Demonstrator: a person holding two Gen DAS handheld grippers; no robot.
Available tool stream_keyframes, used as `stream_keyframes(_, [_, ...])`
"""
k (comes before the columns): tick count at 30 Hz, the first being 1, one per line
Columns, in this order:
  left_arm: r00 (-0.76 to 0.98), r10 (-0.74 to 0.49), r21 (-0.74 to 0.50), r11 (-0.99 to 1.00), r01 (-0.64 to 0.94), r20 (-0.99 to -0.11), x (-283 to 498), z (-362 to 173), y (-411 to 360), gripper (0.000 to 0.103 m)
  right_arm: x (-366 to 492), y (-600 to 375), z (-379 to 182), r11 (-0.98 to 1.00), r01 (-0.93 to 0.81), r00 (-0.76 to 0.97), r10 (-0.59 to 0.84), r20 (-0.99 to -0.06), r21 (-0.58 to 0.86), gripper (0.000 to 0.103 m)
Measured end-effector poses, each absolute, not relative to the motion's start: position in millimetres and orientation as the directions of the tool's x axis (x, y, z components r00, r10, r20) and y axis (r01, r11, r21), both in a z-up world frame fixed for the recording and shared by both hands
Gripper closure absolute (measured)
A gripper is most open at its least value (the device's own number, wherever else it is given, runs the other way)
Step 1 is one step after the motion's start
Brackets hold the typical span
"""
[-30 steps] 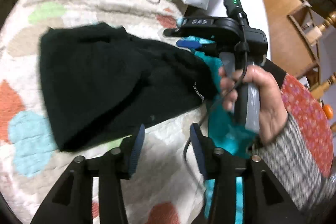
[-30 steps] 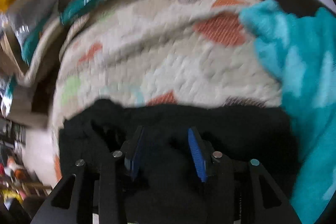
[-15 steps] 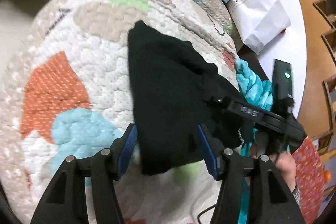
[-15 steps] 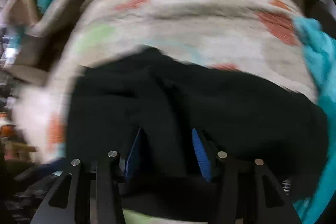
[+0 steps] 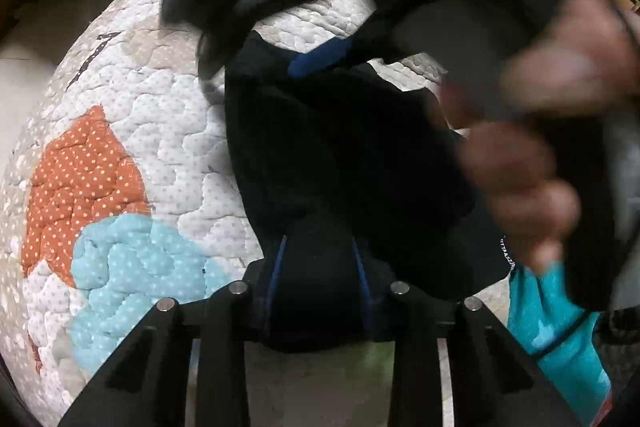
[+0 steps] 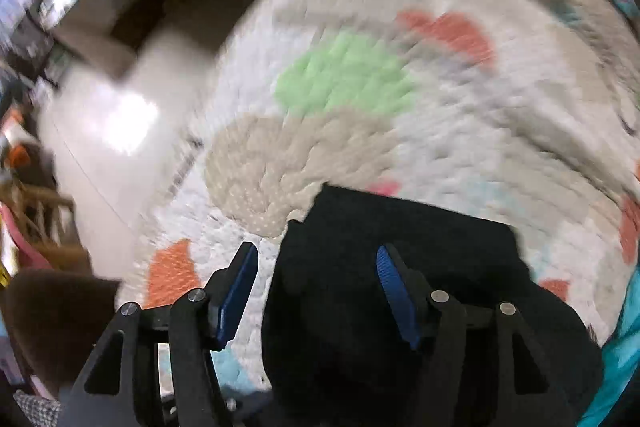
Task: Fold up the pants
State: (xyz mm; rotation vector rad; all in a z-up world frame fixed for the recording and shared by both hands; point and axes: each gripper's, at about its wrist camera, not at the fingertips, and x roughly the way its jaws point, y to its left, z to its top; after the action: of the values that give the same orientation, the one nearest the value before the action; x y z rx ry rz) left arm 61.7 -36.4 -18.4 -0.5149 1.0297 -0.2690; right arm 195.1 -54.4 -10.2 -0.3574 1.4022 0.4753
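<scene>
- Between the left gripper (image 5: 318,259) fingers: a bunched edge of the black pants (image 5: 340,147), jaws closing onto it, pads pressing cloth.
- Right gripper (image 6: 316,287) fingers apart and opening, poised over the pants' far corner, nothing pinched.
- Pants lie part-folded on the quilted patchwork mat (image 5: 132,131).
- Advice: let the left clamp bite all layers before lifting; keep the right clear of the fold.
- Left view alone shows the person's hand (image 5: 532,155) and teal towel (image 5: 560,323); right view alone shows the mat's green patch (image 6: 344,75).

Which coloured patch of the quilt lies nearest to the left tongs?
The light blue patch, just left of the left tongs; the orange patch lies farther.
</scene>
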Motion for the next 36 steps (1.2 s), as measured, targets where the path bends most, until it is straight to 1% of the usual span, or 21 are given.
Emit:
stream_keyframes(1, [0.494,-0.454,-0.533,0.846,-0.022,-0.741,62.7,-18.5,-35.5,0.077,195.2,-48.4,-20.6,0.849,-0.528,0.098,0.05,-0.994,-0.009,0.041])
stream_keyframes(2, [0.491,-0.464,-0.543,0.839,-0.022,-0.737,63.6,-18.9,-34.1,0.078,194.0,-45.0,-25.2,0.842,-0.537,0.116,0.008,-0.993,-0.055,0.043])
stream_keyframes(3, [0.484,-0.48,-0.56,0.828,-0.026,-0.732,61.4,-18.8,-28.8,0.079,190.6,-42.4,-23.7,0.837,-0.541,0.136,-0.013,-0.991,-0.085,0.06])
stream_keyframes(4, [0.478,-0.494,-0.576,0.817,-0.032,-0.726,62.7,-18.9,-23.7,0.082,188.2,-42.6,-18.8,0.837,-0.539,0.15,-0.017,-0.988,-0.096,0.084])
stream_keyframes(6, [0.465,-0.524,-0.613,0.788,-0.052,-0.713,64.5,-18.4,-13.5,0.085,187.2,-49.7,-10.0,0.854,-0.515,0.146,0.0,-0.989,-0.076,0.089])
stream_keyframes(10, [0.468,-0.538,-0.645,0.758,-0.095,-0.701,58.8,-18.1,13.6,0.086,178.8,-59.4,4.9,0.881,-0.469,0.169,0.026,-0.985,-0.058,0.092])
stream_keyframes(13, [0.489,-0.513,-0.646,0.749,-0.146,-0.705,49.6,-17.4,40.7,0.086,172.2,-48.8,12.4,0.882,-0.47,0.173,0.054,-0.983,-0.035,0.092])
stream_keyframes(18, [0.522,-0.448,-0.64,0.717,-0.275,-0.726,33.6,-18.0,96.1,0.086,156.5,-4.7,23.3,0.846,-0.533,0.166,0.111,-0.98,0.005,0.092])
stream_keyframes(20, [0.529,-0.411,-0.626,0.707,-0.33,-0.742,22.3,-18.8,112.9,0.082,153.6,19.9,26.0,0.837,-0.547,0.169,0.132,-0.977,0.019,0.092])
stream_keyframes(21, [0.53,-0.392,-0.62,0.694,-0.367,-0.752,18.6,-20.3,121.9,0.079,153.6,26.2,25.5,0.844,-0.535,0.166,0.153,-0.974,0.042,0.088])
stream_keyframes(22, [0.533,-0.374,-0.614,0.685,-0.392,-0.759,14.4,-21.4,128.1,0.074,159.7,36.2,24.6,0.852,-0.519,0.155,0.179,-0.972,0.074,0.084])
stream_keyframes(23, [0.552,-0.346,-0.61,0.675,-0.416,-0.759,8.6,-19.8,135.2,0.072,163.2,38.0,23.6,0.856,-0.502,0.136,0.218,-0.967,0.123,0.081])
stream_keyframes(24, [0.582,-0.308,-0.606,0.669,-0.43,-0.753,3.0,-13.9,141.8,0.07,167.6,38.2,22.6,0.854,-0.492,0.117,0.257,-0.959,0.169,0.074])
stream_keyframes(25, [0.614,-0.276,-0.606,0.67,-0.429,-0.74,-1.7,-6.0,146.5,0.064,169.1,35.2,28.4,0.85,-0.485,0.115,0.294,-0.949,0.205,0.066])
stream_keyframes(26, [0.635,-0.254,-0.605,0.673,-0.426,-0.729,-4.2,0.8,148.1,0.057,169.8,31.3,38.4,0.848,-0.482,0.137,0.323,-0.937,0.222,0.061])
stream_keyframes(27, [0.671,-0.215,-0.602,0.68,-0.419,-0.71,-8.5,10.5,150.0,0.054,170.5,21.3,50.4,0.847,-0.478,0.165,0.348,-0.923,0.234,0.051])
stream_keyframes(28, [0.696,-0.182,-0.596,0.688,-0.414,-0.694,-10.5,17.9,149.9,0.046,170.6,-0.2,68.6,0.857,-0.455,0.222,0.371,-0.902,0.241,0.048])
stream_keyframes(29, [0.722,-0.144,-0.581,0.706,-0.404,-0.677,-10.4,26.9,144.7,0.043,173.7,-14.6,77.0,0.87,-0.432,0.262,0.372,-0.89,0.236,0.048])
stream_keyframes(32, [0.739,-0.126,-0.541,0.763,-0.354,-0.661,-12.8,38.8,129.8,0.042,163.9,-69.5,106.1,0.904,-0.386,0.364,0.334,-0.87,0.186,0.048])
stream_keyframes(34, [0.727,-0.142,-0.503,0.808,-0.307,-0.672,-5.0,35.9,107.3,0.041,152.5,-95.4,109.0,0.916,-0.378,0.396,0.288,-0.872,0.131,0.048])
stream_keyframes(36, [0.684,-0.161,-0.451,0.851,-0.269,-0.711,3.7,23.2,91.0,0.041,141.9,-111.8,99.1,0.918,-0.372,0.38,0.284,-0.88,0.136,0.049])
